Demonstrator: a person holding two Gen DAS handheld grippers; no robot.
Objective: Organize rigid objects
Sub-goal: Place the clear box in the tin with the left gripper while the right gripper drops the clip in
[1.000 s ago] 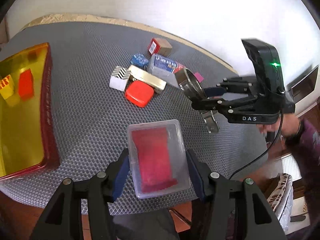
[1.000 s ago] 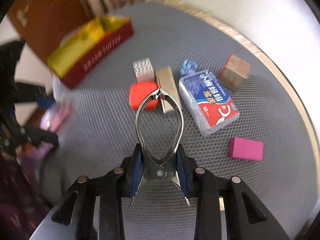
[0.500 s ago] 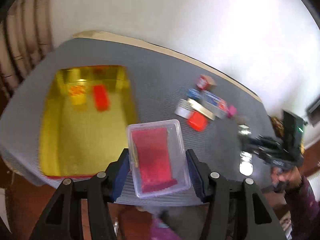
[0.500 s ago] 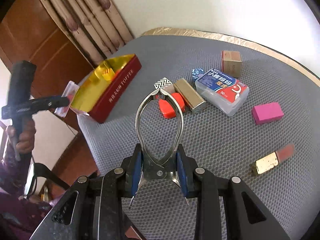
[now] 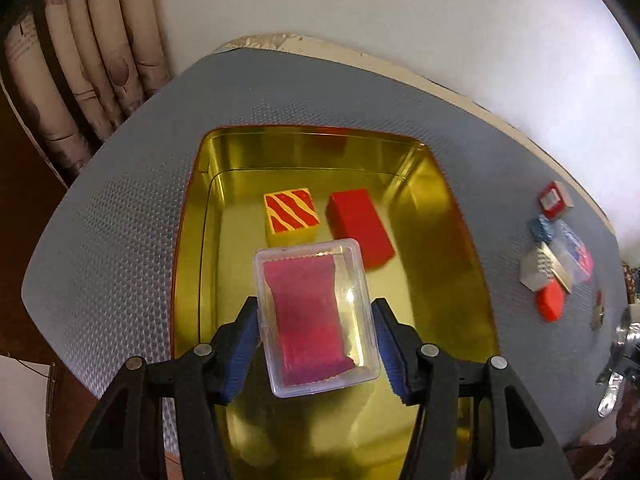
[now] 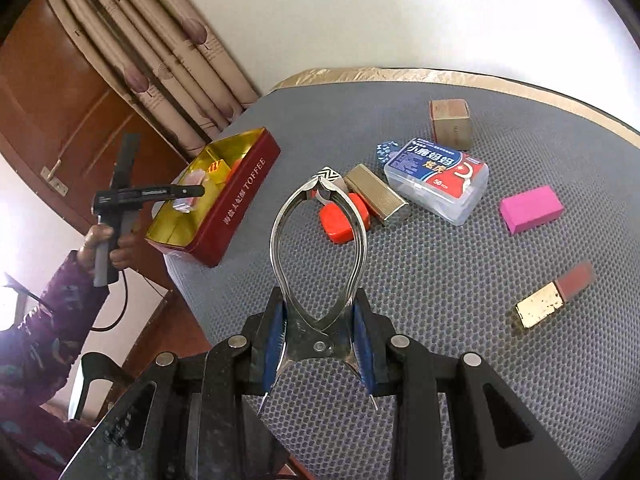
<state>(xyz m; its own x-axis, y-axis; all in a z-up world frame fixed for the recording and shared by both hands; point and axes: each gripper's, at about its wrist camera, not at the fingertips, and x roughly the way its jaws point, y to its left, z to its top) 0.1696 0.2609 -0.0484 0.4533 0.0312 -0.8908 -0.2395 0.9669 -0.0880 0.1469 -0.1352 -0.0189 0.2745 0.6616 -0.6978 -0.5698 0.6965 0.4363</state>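
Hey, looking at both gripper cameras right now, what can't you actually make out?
- Left wrist view: the tin's near floor is hidden by the clear plastic case and left gripper.
- Left wrist view: the loose pile at the right edge is blurred; labels unreadable.
- Right wrist view: the tin's contents are too small and partly masked by the left gripper.
- Right wrist view: the nail nippers in the right gripper cover part of the orange box.

grey mesh-mat table (image 6: 460, 320): toffee tin (image 6: 236, 204), floss box (image 6: 438, 174), pink block (image 6: 531, 209), lipstick (image 6: 554, 295), cluster of small boxes.
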